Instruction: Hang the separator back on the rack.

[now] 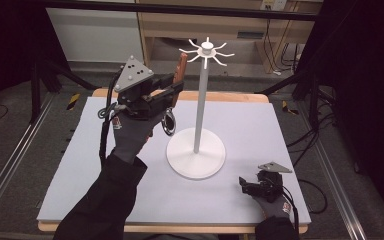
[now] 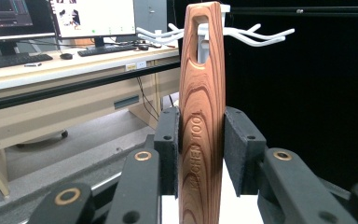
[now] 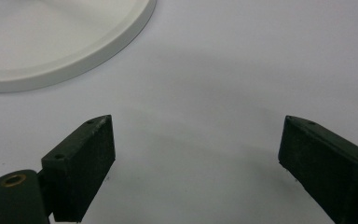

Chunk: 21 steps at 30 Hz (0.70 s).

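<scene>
Grey table (image 1: 105, 175): white hook stand (image 1: 196, 155) on it, right gripper (image 1: 244, 186) resting near corner.

Dark sleeves, grey gloves (image 1: 134, 131) — black jaws with brass rivets, grey 3-cornered plates, trailing black cables.

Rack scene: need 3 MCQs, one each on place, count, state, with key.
1. Where does the right gripper sit?
A. on the mat, near the rack's base
B. up at the rack's hooks
C. off the table

2. How many grippers hold a thing?
A. none
B. one
C. two

3. How do the left gripper's jaws stand?
A. wide open, nothing between
B. shut on a metal rod
C. shut on the wooden handle

Key: 1 A, the high view shows it low on the mat right of the base. 2 B, the right gripper view shows jaws apart over bare mat, while the left holds the utensil. 3 C, both pads press the handle, upright before the rack's hooks.
</scene>
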Motion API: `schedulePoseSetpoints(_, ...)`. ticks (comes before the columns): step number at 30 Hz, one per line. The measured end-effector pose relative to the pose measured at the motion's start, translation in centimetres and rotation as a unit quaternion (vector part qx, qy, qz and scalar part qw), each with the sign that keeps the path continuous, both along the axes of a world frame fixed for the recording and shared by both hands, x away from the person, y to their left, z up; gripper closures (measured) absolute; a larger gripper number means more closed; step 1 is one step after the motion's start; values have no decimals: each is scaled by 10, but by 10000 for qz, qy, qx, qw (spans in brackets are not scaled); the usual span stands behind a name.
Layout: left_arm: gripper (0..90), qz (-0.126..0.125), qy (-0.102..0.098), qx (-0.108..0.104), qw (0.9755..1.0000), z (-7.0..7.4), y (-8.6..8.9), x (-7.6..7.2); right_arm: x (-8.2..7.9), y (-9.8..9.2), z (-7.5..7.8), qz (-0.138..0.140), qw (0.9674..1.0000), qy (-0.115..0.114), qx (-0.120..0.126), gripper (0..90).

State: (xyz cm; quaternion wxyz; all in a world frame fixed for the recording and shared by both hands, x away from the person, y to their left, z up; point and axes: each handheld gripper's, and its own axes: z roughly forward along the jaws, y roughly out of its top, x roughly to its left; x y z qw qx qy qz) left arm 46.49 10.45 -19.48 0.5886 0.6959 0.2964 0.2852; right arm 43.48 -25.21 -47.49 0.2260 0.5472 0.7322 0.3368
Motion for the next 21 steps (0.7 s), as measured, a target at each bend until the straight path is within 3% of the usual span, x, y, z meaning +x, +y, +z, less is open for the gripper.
schedulePoseSetpoints(21, 679, -27, 123, 1, 9999, -6, -15, 10, 0, -1, 0, 18, 10000, -9, 0, 111)
